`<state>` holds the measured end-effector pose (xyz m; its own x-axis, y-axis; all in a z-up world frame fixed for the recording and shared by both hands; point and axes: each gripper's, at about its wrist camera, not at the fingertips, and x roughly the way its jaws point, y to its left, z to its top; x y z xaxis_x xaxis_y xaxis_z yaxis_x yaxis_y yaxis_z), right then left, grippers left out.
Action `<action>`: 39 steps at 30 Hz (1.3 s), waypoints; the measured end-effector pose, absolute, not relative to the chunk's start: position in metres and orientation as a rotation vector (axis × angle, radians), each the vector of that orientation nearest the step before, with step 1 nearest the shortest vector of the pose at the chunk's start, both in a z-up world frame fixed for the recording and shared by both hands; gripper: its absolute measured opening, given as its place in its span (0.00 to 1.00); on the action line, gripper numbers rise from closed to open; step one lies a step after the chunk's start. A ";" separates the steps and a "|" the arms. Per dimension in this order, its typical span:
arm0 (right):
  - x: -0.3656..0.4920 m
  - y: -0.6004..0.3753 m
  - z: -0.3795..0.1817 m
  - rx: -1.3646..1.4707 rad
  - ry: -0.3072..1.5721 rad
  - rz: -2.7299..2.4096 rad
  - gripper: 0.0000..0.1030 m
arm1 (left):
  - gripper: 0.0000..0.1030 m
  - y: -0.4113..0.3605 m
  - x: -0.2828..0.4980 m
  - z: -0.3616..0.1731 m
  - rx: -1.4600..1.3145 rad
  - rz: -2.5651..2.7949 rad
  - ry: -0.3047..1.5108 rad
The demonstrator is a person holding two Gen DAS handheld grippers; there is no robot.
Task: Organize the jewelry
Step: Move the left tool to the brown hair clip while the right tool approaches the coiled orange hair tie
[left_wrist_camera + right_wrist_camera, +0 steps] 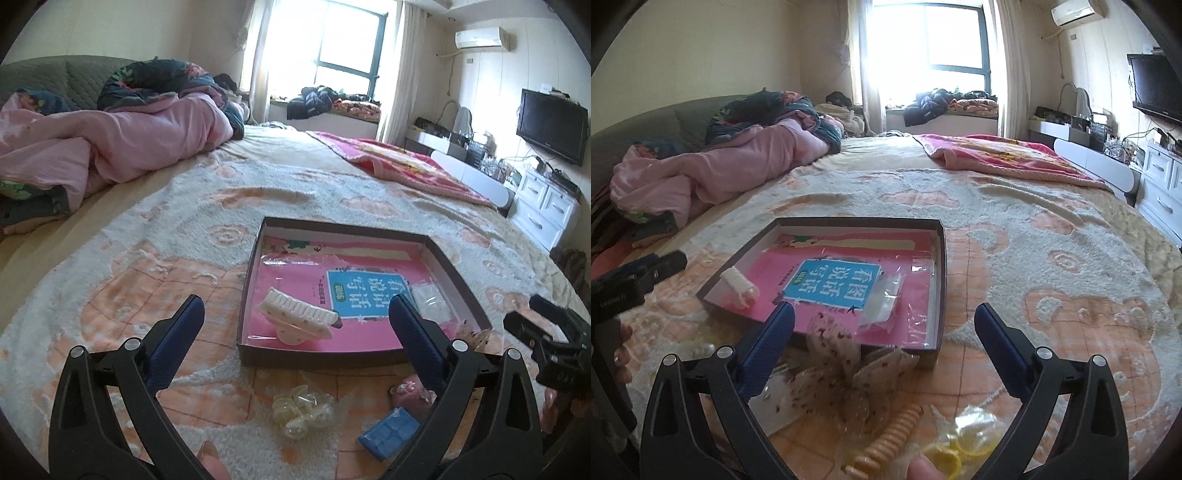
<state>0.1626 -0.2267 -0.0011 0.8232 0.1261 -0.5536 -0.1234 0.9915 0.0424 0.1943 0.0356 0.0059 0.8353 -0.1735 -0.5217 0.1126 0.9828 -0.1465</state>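
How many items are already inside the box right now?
2. A white claw hair clip lies in the near-left part of the box, and a small clear plastic bag lies at its right side. Smaller pieces could be hidden behind the gripper fingers.

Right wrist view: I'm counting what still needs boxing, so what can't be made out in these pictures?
- Right wrist: sheer speckled bow, blurred; left finger covers its side.
- Right wrist: yellow rings, cut off by the bottom edge.
- Left wrist: pink piece, partly hidden behind right finger.
- Small clear packet in box: contents unreadable.
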 end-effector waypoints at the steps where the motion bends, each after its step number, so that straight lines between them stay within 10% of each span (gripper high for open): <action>1: 0.158 -0.227 0.000 0.001 0.591 0.139 0.92 | 0.89 0.035 0.191 0.008 -0.114 -0.151 0.555; 39: 0.074 -0.237 -0.026 -0.043 0.684 0.242 0.82 | 0.89 -0.019 0.104 -0.036 0.153 -0.439 0.625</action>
